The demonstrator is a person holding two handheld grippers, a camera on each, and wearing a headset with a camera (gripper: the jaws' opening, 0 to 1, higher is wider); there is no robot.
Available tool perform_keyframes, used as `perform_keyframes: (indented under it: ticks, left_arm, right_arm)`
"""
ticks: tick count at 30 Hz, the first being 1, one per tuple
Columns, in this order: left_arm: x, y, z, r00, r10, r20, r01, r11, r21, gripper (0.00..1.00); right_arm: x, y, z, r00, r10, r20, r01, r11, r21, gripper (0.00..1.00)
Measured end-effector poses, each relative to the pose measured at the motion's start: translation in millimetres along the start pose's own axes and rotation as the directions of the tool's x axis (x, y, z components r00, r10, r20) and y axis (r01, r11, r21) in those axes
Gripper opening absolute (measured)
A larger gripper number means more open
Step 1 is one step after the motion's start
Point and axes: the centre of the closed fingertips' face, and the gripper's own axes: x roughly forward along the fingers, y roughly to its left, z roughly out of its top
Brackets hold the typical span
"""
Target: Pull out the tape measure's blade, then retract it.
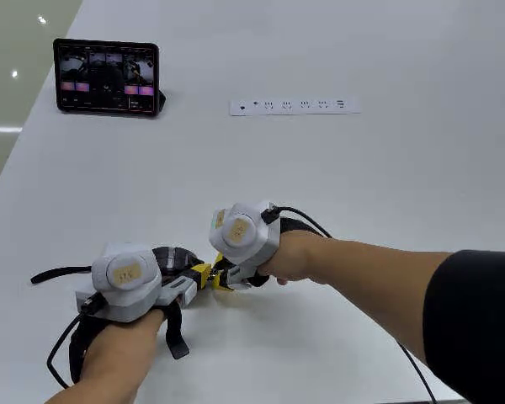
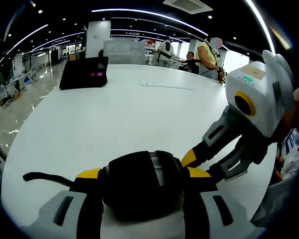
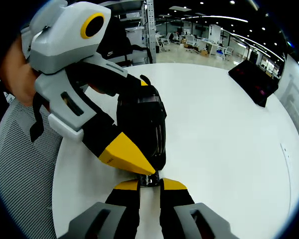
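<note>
A broad white table (image 1: 337, 185) is seen to take up most of the head view, with a glossy pale floor (image 1: 17, 50) beyond its left edge. In the gripper views an open hall lit by ceiling light strips (image 2: 134, 12) is shown around it, with several people (image 2: 207, 55) gathered past the far side and a grey mesh chair (image 3: 20, 164) drawn up at the near side. At the far left of the table a dark tablet (image 1: 107, 77) is propped upright, its screen lit, and to its right a long white power strip (image 1: 295, 105) is laid flat. Near the front edge a black strap (image 1: 59, 273) is trailed over the surface. Just to its right the left gripper (image 2: 142, 174) is clamped on the black tape measure (image 2: 142, 186), whose case is held between the yellow-tipped jaws just above the tabletop. Immediately right of the case the right gripper (image 3: 149, 183) is brought in, its jaws drawn together on a small metal tab (image 3: 149, 179) right against the case's edge.
</note>
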Motion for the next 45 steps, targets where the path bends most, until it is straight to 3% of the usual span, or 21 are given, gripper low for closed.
perform_keyframes:
  ticks: [20,31,40,45]
  left_arm:
    - [-0.8,-0.5,1.3,0.9999,-0.001,0.011,0.001,1.0,-0.001,0.63]
    - [-1.9,-0.3,2.2,1.0,-0.003,-0.001,0.003,1.0,-0.009,0.63]
    - [-5.5,-3.3,15.5,0.999,-0.044,0.009,0.044,0.999,-0.008,0.65]
    - [-6.5,-7.8,19.0,0.9971,-0.076,0.006,0.075,0.996,0.046,0.68]
  right_arm:
    - [1.0,0.8,0.5,0.9997,-0.018,-0.015,0.018,0.999,-0.028,0.12]
    - [-10.2,1.9,-0.5,0.9996,-0.029,-0.005,0.028,0.999,-0.044,0.12]
    - [-25.3,-0.1,0.2,0.9978,-0.064,0.021,0.064,0.998,-0.024,0.13]
    - [-34.1,1.6,-6.1,0.9962,-0.08,0.036,0.08,0.997,-0.009,0.14]
